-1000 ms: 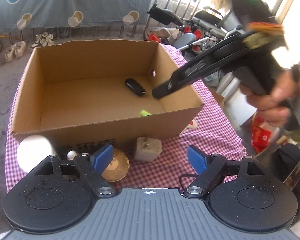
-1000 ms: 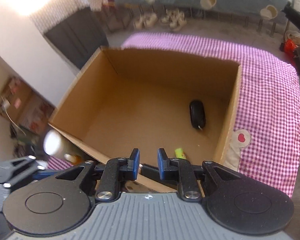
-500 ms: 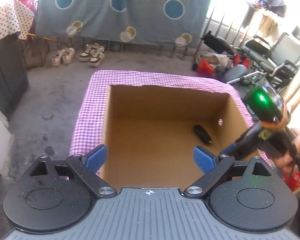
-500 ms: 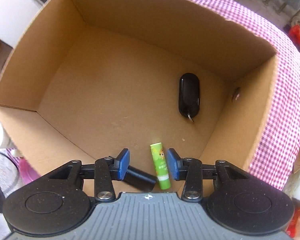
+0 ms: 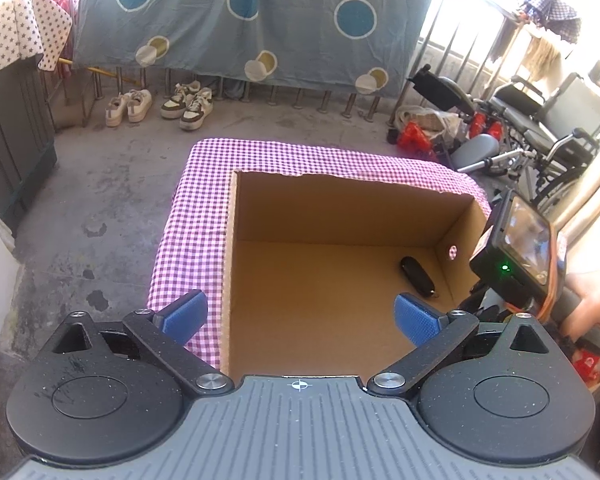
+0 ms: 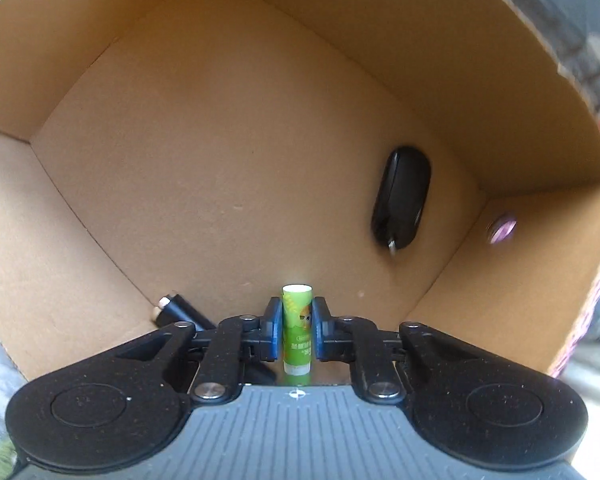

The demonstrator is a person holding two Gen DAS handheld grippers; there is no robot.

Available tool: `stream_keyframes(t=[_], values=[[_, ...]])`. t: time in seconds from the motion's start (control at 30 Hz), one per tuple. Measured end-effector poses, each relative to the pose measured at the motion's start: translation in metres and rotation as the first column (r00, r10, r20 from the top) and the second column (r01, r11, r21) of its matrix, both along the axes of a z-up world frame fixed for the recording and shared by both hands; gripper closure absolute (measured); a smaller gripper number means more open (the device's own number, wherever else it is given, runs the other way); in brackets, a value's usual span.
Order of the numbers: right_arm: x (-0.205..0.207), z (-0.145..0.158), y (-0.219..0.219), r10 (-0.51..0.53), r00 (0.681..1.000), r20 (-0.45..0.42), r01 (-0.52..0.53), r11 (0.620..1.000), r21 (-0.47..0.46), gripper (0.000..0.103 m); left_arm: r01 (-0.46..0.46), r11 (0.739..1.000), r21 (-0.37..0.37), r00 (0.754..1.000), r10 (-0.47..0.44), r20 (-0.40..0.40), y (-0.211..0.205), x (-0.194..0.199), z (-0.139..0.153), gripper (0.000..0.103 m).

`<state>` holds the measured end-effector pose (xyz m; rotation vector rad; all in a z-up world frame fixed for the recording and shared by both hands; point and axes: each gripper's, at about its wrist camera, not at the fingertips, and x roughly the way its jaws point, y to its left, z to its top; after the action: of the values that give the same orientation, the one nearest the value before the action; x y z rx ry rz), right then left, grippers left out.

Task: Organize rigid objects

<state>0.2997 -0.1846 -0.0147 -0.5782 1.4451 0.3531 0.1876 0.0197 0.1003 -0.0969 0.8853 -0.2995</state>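
Observation:
A brown cardboard box [image 5: 340, 208] stands on a pink checked tablecloth [image 5: 196, 208]. A black key fob [image 5: 417, 277] lies on its floor near the right wall. My left gripper [image 5: 300, 314] hovers over the box's near edge, its jaws opening with nothing between them. In the right wrist view, my right gripper [image 6: 297, 330] points down inside the box [image 6: 220, 140], shut on a small green tube [image 6: 297, 312] that stands upright between the pads. The key fob [image 6: 402, 196] lies beyond it, and a black cylinder [image 6: 176, 310] rests in the near left corner.
The right tool's body [image 5: 516, 252] and a hand [image 5: 592, 300] are at the box's right side. The right wall has a small hole [image 5: 453, 251]. Shoes [image 5: 160, 102] and a wheelchair [image 5: 560, 120] stand on the concrete floor beyond the table.
My right gripper dropped into the box, spread around the green tube and closed on it. My left gripper lifted and swung from the items before the box to above it, jaws widening.

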Motion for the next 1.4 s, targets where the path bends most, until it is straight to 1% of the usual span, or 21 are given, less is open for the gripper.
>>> stream_keyframes(t=[0.03, 0.1, 0.13, 0.17, 0.2, 0.23, 0.27, 0.3, 0.37, 0.47, 0.5, 0.67, 0.73, 0.87, 0.97, 1.0, 1.1, 1.17, 1.2, 1.3, 1.4], values=[[0.000, 0.003, 0.001, 0.019, 0.999, 0.026, -0.019, 1.000, -0.019, 0.087, -0.003, 1.000, 0.000, 1.000, 0.003, 0.001, 0.001, 0.000, 0.000, 0.002], [0.001, 0.010, 0.004, 0.070, 0.990, 0.119, -0.060, 0.994, -0.088, 0.086, -0.006, 1.000, 0.000, 1.000, 0.006, 0.001, 0.001, 0.002, -0.001, 0.003], [0.003, 0.015, 0.005, 0.077, 0.985, 0.155, -0.059, 0.992, -0.113, 0.083, -0.010, 1.000, -0.001, 1.000, 0.010, 0.001, 0.001, 0.003, -0.002, 0.002], [0.006, 0.020, 0.005, 0.066, 0.983, 0.172, -0.047, 0.993, -0.112, 0.079, -0.010, 1.000, -0.002, 1.000, 0.010, 0.000, 0.000, 0.002, -0.003, 0.002], [0.009, 0.026, 0.004, 0.049, 0.985, 0.167, -0.036, 0.996, -0.081, 0.068, -0.008, 1.000, -0.002, 1.000, 0.008, -0.002, 0.001, 0.004, -0.003, 0.003], [0.011, 0.032, 0.002, 0.030, 0.988, 0.152, -0.026, 0.999, -0.026, 0.052, -0.007, 1.000, -0.002, 1.000, 0.007, -0.003, 0.001, 0.004, -0.004, 0.003], [0.013, 0.037, 0.001, 0.027, 0.993, 0.118, -0.031, 0.999, 0.034, 0.045, -0.005, 1.000, -0.002, 1.000, 0.005, -0.002, 0.001, 0.004, -0.004, 0.003], [0.014, 0.041, 0.001, 0.040, 0.997, 0.071, -0.046, 0.995, 0.085, 0.042, -0.004, 1.000, 0.000, 1.000, 0.004, -0.003, 0.001, 0.004, -0.005, 0.002], [0.013, 0.040, 0.002, 0.080, 0.996, -0.030, -0.074, 0.985, 0.154, 0.042, -0.002, 1.000, 0.004, 1.000, 0.002, -0.007, 0.002, 0.004, -0.005, 0.003], [0.019, 0.031, 0.009, 0.123, 0.975, -0.187, -0.086, 0.977, 0.196, 0.043, -0.001, 1.000, 0.000, 1.000, 0.001, -0.019, 0.004, 0.006, -0.007, 0.002], [0.021, 0.025, 0.010, 0.128, 0.966, -0.223, -0.085, 0.978, 0.193, 0.045, -0.001, 1.000, -0.004, 1.000, 0.001, -0.024, 0.004, 0.006, -0.007, 0.002], [0.033, 0.006, 0.007, 0.103, 0.935, -0.339, -0.047, 0.984, 0.169, 0.044, -0.008, 1.000, -0.010, 0.999, 0.008, -0.033, 0.007, 0.007, -0.011, 0.002], [0.036, 0.007, 0.009, 0.118, 0.932, -0.344, -0.063, 0.984, 0.166, 0.044, -0.009, 1.000, -0.011, 0.999, 0.009, -0.035, 0.008, 0.008, -0.011, 0.002], [0.035, 0.013, 0.017, 0.144, 0.947, -0.288, -0.116, 0.987, 0.110, 0.044, -0.011, 1.000, -0.015, 0.999, 0.010, -0.034, 0.010, 0.009, -0.011, 0.002], [0.036, 0.012, 0.013, 0.123, 0.971, -0.204, -0.132, 0.991, -0.031, 0.047, -0.008, 1.000, -0.024, 0.999, 0.007, -0.031, 0.010, 0.008, -0.010, 0.002], [0.038, 0.013, 0.010, 0.103, 0.974, -0.202, -0.112, 0.993, -0.035, 0.049, -0.006, 1.000, -0.024, 1.000, 0.005, -0.028, 0.010, 0.007, -0.009, 0.002], [0.044, 0.025, 0.003, 0.060, 0.967, -0.249, -0.041, 0.996, 0.078, 0.049, -0.002, 1.000, -0.020, 1.000, 0.002, -0.024, 0.010, 0.005, -0.009, 0.002], [0.048, 0.029, 0.006, 0.038, 0.962, -0.269, -0.009, 0.994, 0.110, 0.049, -0.007, 1.000, -0.021, 1.000, 0.006, -0.031, 0.010, 0.005, -0.010, 0.002], [0.051, 0.028, 0.007, 0.016, 0.955, -0.297, 0.021, 0.993, 0.120, 0.049, -0.009, 1.000, -0.023, 0.999, 0.008, -0.034, 0.011, 0.005, -0.010, 0.003], [0.056, 0.024, 0.012, -0.041, 0.937, -0.346, 0.087, 0.989, 0.118, 0.048, -0.010, 0.999, -0.034, 0.999, 0.009, -0.035, 0.012, 0.005, -0.010, 0.002], [0.051, 0.020, 0.018, -0.038, 0.941, -0.336, 0.068, 0.995, 0.077, 0.046, -0.005, 0.999, -0.035, 0.999, 0.004, -0.033, 0.012, 0.005, -0.009, 0.002]])
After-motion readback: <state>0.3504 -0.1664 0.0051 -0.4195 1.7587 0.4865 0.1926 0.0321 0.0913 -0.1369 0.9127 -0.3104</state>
